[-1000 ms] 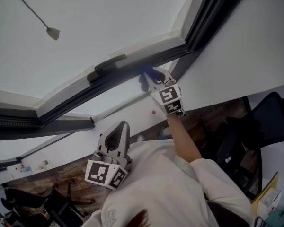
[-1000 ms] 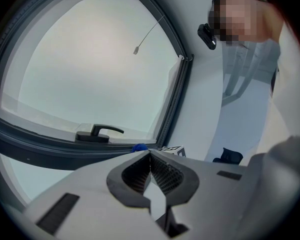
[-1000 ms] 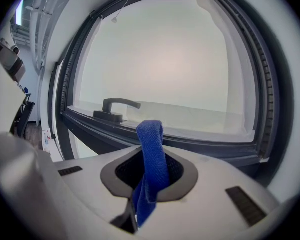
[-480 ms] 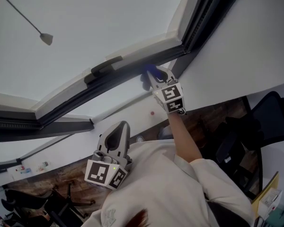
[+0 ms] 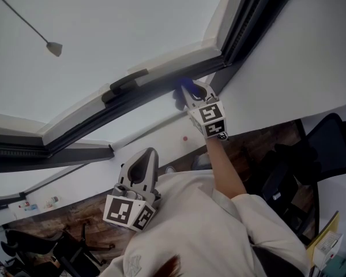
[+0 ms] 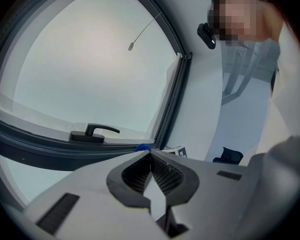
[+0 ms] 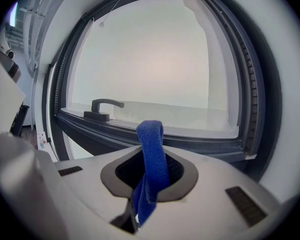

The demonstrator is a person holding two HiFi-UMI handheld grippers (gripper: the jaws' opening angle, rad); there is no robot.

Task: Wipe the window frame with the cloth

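At window frame (image 7: 200,145), right tool (image 7: 150,176) pinching cloth (image 7: 151,139)

The right tool (image 5: 188,92) up at the window frame (image 5: 161,81), the left tool (image 5: 145,157) low and well apart from it
The cloth (image 7: 151,139) sits between the right tool's jaws and stands out ahead of them, its end at the frame's lower rail, just right of the handle (image 5: 127,81) and near the frame's lower right corner; the left tool, jaws together on nothing, hangs below and left of the right one, close before the person's chest; a cord end (image 5: 53,48) hangs before the glass, up and left of the handle
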